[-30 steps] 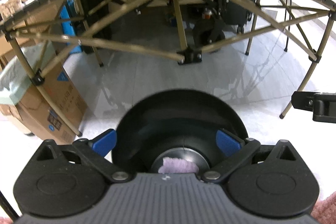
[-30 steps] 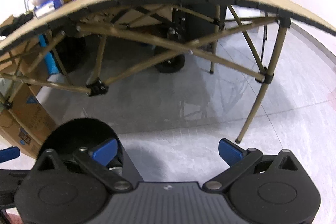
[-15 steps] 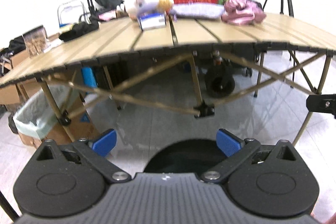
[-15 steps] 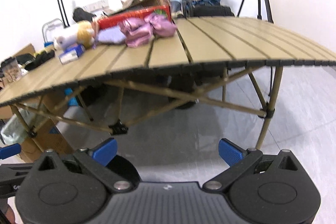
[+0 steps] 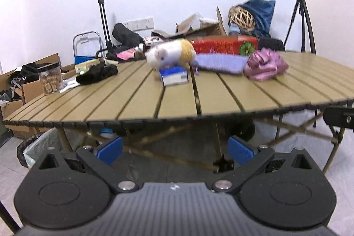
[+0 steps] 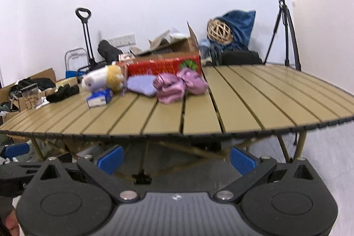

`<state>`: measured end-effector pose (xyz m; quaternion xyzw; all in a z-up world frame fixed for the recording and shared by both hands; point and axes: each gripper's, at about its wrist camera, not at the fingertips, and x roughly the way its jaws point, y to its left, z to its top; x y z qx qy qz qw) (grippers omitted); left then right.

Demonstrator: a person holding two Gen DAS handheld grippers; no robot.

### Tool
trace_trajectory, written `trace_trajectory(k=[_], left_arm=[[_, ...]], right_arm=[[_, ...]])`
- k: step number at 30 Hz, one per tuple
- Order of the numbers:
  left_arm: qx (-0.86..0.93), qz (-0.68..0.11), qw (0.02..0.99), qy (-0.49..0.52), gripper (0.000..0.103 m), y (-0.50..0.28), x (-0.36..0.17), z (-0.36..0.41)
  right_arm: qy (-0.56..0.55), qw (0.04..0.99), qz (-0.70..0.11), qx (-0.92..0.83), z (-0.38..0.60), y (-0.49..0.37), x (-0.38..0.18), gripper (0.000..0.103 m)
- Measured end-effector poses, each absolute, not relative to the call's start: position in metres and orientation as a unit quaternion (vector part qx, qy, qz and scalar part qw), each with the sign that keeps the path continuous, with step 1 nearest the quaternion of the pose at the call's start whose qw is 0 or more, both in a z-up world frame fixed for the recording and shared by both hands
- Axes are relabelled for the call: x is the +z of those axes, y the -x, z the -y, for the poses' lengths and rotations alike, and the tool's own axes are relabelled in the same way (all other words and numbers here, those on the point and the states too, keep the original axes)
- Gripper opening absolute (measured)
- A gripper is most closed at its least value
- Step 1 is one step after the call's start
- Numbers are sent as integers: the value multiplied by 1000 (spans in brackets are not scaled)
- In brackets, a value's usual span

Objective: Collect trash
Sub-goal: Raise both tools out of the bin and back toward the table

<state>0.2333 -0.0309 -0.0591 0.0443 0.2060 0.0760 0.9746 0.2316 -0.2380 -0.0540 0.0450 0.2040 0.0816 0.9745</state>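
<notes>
No writing is legible. Left gripper [image 5: 174, 150] and right gripper [image 6: 176, 157] gape, released, below the tan slatted table [image 5: 141, 101]; blue-white box [image 5: 174, 79] at 12 o'clock.

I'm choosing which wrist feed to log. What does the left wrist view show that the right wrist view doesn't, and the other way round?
Only the left wrist view shows the lined trash bin on the floor beside the table and the left claw, open and empty.

Only the right wrist view shows the right claw, also open and empty, and part of the other tool at its left edge.

Both show the slatted table with the plush toy, blue-and-white box, pink cloth, red box, and the tripod behind.
</notes>
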Motion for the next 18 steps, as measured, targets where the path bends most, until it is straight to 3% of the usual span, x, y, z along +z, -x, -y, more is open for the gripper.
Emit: trace_trajectory(k=[18], left_arm=[[72,-175,982,-4,103,-287,-23,14]], right_arm=[[-32,985,-155,68,223,-306,-28,103]])
